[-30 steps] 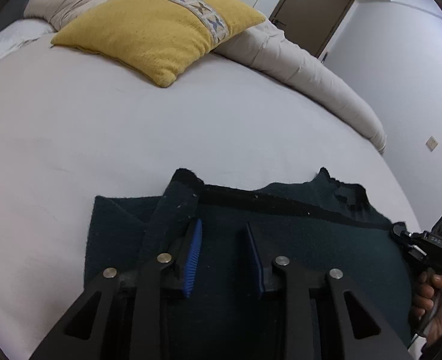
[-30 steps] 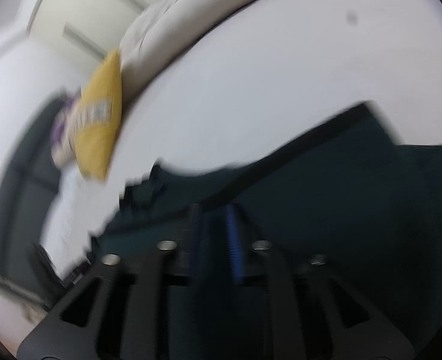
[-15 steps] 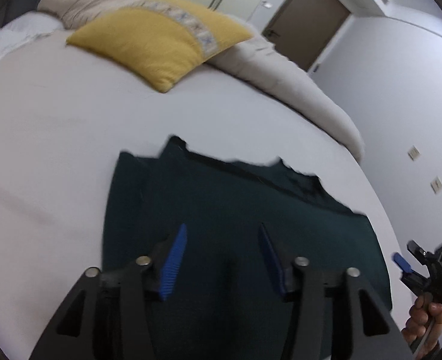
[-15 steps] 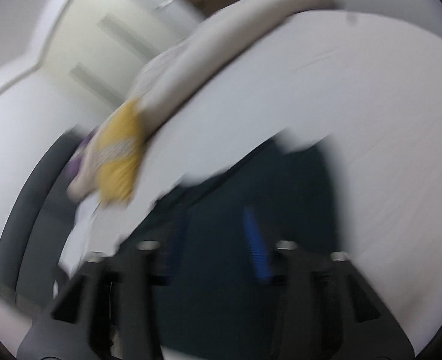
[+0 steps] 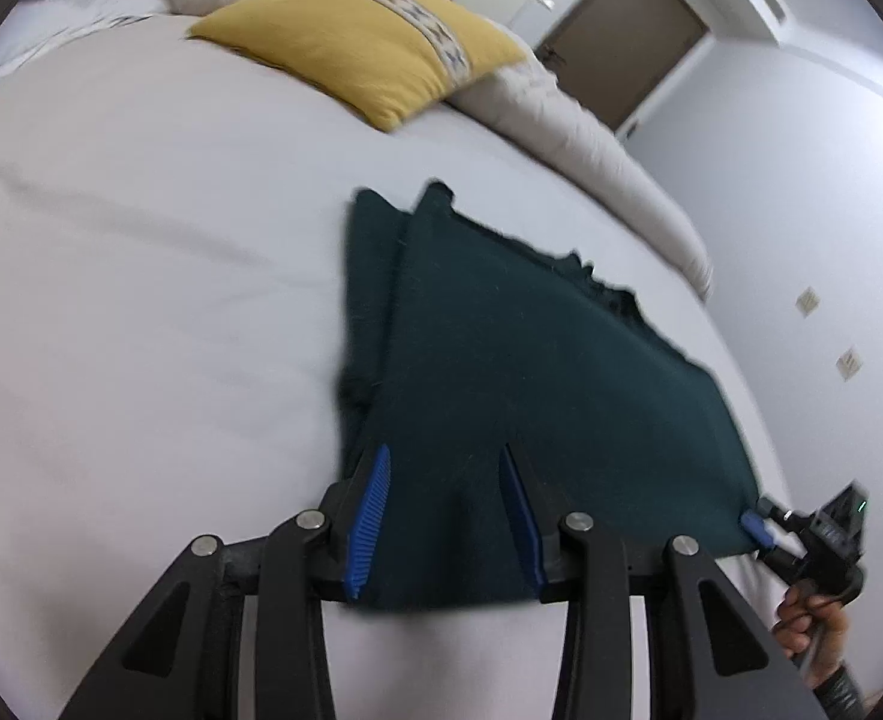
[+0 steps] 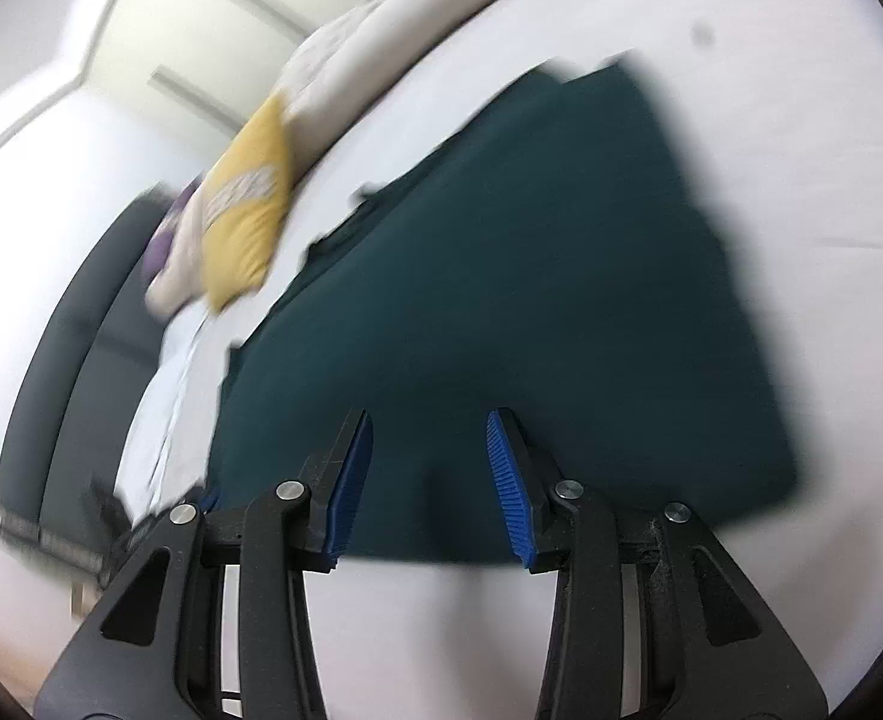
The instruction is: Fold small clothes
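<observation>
A dark green garment [image 5: 537,372] lies folded flat on the white bed sheet [image 5: 141,312], and everything else sits around it. Its near edge runs straight, just past the tips of the left gripper [image 5: 444,462], whose blue-padded jaws stand spread well apart with nothing between them but the cloth lying underneath. The garment's far edge is ragged and stepped, and along its left side a narrower under-layer shows. Beyond that far edge a yellow cushion [image 5: 369,54] rests well apart from the garment, with a long beige bolster [image 5: 585,138] beside it. To the garment's left is a wide stretch of bare sheet. At the near right corner the right gripper [image 6: 429,438] is also spread wide and holds nothing; its view is blurred. Bare sheet shows past the garment's right edge.
</observation>
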`<state>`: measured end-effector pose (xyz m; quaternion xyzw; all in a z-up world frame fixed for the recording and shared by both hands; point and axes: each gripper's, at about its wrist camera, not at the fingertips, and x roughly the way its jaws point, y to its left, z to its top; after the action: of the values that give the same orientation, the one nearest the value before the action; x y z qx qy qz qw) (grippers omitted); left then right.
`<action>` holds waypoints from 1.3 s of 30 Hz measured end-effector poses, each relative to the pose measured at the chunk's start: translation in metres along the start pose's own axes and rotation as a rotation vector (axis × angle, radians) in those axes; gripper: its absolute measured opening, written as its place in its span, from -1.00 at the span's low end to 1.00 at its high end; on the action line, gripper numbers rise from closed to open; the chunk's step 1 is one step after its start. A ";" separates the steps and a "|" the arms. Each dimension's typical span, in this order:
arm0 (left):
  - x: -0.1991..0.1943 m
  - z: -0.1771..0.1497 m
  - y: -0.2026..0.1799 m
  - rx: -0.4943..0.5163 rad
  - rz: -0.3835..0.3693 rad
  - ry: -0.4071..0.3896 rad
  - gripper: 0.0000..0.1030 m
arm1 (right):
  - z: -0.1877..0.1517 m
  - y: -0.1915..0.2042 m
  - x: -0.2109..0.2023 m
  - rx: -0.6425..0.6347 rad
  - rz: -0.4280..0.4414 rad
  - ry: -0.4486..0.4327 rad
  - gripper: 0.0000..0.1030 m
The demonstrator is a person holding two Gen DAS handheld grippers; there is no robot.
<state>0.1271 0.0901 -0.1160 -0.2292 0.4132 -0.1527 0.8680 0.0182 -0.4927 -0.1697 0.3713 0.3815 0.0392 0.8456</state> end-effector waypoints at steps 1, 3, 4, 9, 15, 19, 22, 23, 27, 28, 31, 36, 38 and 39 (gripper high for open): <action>-0.013 -0.001 0.005 -0.024 0.035 -0.033 0.04 | 0.001 -0.008 -0.014 0.024 -0.034 -0.031 -0.24; -0.033 -0.001 0.018 -0.082 0.032 -0.091 0.34 | -0.001 -0.013 -0.035 0.047 -0.081 -0.071 -0.18; -0.036 0.002 0.023 -0.107 0.027 -0.099 0.50 | 0.001 -0.015 -0.047 0.053 -0.084 -0.082 -0.13; -0.011 0.024 0.031 -0.163 -0.039 -0.008 0.53 | -0.011 0.015 -0.058 0.017 0.017 -0.075 -0.02; 0.041 0.047 0.028 -0.180 -0.050 0.118 0.53 | -0.014 0.058 -0.025 -0.002 0.170 0.011 -0.02; 0.056 0.059 0.024 -0.181 -0.036 0.147 0.51 | -0.014 0.078 -0.002 -0.012 0.218 0.055 -0.02; 0.061 0.061 0.024 -0.174 -0.013 0.167 0.07 | -0.007 0.096 0.024 -0.021 0.248 0.086 -0.02; 0.063 0.061 0.027 -0.181 -0.008 0.178 -0.20 | -0.005 0.099 0.030 -0.024 0.252 0.092 -0.02; 0.065 0.061 0.046 -0.267 -0.076 0.200 -0.45 | -0.001 0.117 0.053 -0.047 0.275 0.131 -0.02; 0.065 0.061 0.048 -0.281 -0.094 0.205 -0.51 | 0.000 0.121 0.058 -0.054 0.276 0.143 -0.02; 0.063 0.059 0.050 -0.274 -0.117 0.210 -0.61 | -0.002 0.132 0.075 -0.067 0.274 0.176 -0.02; 0.059 0.060 0.044 -0.258 -0.124 0.198 -0.69 | -0.007 0.148 0.101 -0.083 0.273 0.225 -0.02; 0.057 0.063 0.040 -0.243 -0.120 0.190 -0.70 | -0.007 0.160 0.119 -0.097 0.275 0.245 -0.02; 0.055 0.064 0.036 -0.230 -0.118 0.184 -0.71 | -0.007 0.164 0.124 -0.103 0.278 0.253 -0.02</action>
<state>0.2138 0.1127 -0.1351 -0.3359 0.4916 -0.1755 0.7840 0.1361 -0.3270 -0.1415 0.3687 0.4271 0.2215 0.7954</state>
